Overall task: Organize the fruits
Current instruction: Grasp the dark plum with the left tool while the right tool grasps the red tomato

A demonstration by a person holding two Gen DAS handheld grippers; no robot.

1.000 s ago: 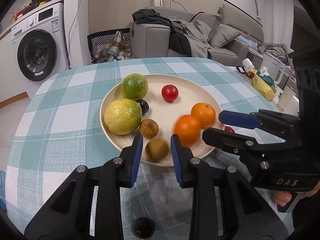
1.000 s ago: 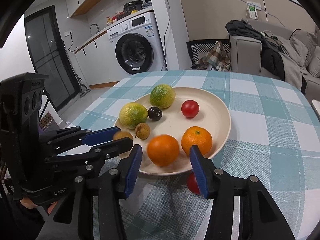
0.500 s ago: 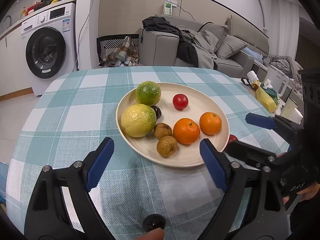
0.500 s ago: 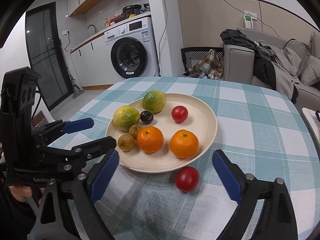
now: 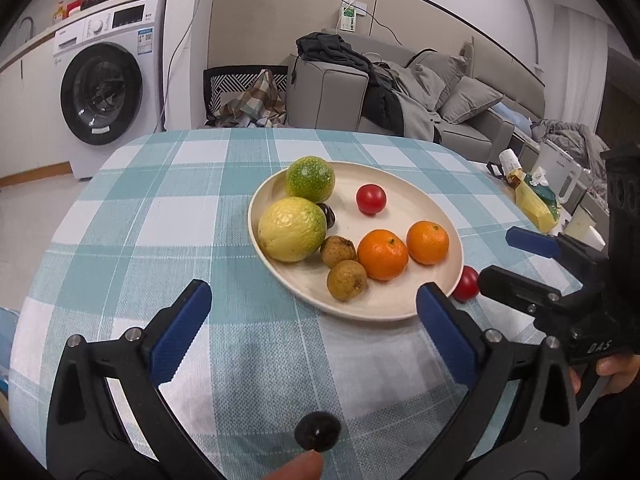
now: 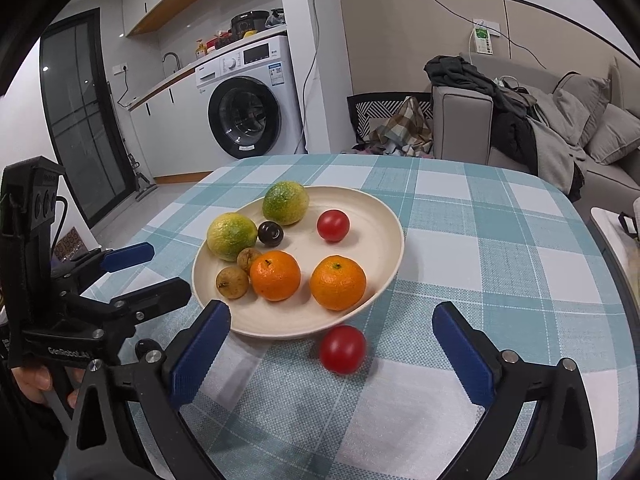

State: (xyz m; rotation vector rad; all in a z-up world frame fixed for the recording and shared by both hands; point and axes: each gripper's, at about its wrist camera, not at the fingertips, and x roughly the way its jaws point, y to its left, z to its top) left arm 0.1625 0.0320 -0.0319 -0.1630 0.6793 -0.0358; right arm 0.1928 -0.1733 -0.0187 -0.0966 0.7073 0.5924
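Observation:
A cream plate on the checked tablecloth holds two oranges, two green-yellow citrus, two brown longans, a dark plum and a red tomato. A second red tomato lies on the cloth just off the plate's near rim. A dark plum lies on the cloth under my left gripper. My left gripper is open and empty, short of the plate. My right gripper is open, with the loose tomato between its fingers and apart from them.
A washing machine and a grey sofa with clothes stand beyond the table. A yellow packet and white containers sit past the table's right edge. The table's far edge curves round.
Both grippers opened wide and pulled back from the plate. The left one let go of a longan and the right one an orange; both fruits now rest on the plate.

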